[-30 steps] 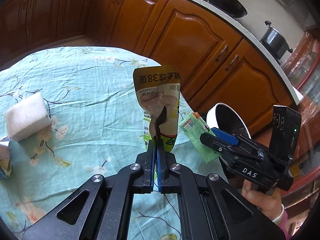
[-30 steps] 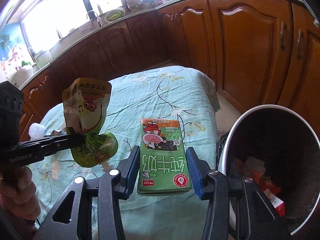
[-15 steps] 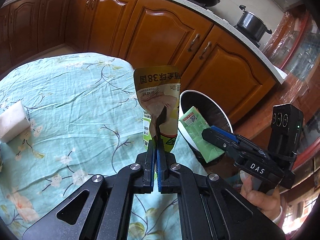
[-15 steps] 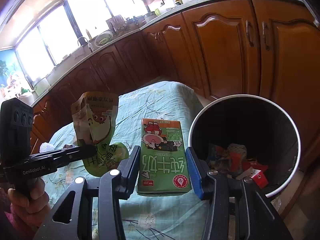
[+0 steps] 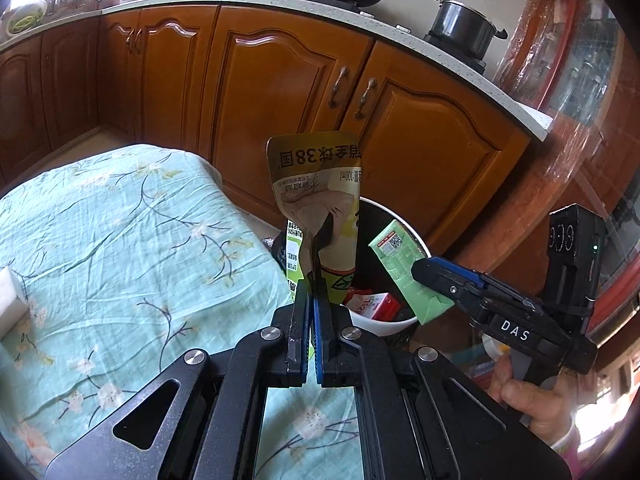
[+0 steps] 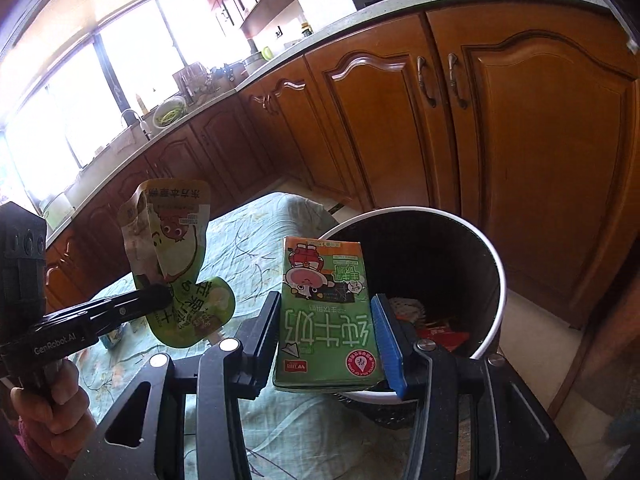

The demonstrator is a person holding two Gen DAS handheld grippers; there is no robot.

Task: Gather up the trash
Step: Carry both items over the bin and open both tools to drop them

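The left gripper (image 5: 311,280) is pressed together on a crumpled drink pouch (image 5: 316,196), pinched at its lower middle; it looks light, limp and slick, so a crease suits best. The right gripper (image 6: 328,344) clamps a green milk carton (image 6: 324,312) by its side walls, stiff but crushable. Both hang past the bench (image 5: 120,240) corner, at the rim of the trash bin (image 6: 496,280).

Left wrist view: close along its own fingers, angled down toward the white-rimmed round trash bin (image 5: 404,322). Right wrist view: likewise, nearer the bin (image 6: 494,264). Shared: bin, floral turquoise tablecloth (image 5: 120,240), brown wooden cabinets (image 5: 280,92).
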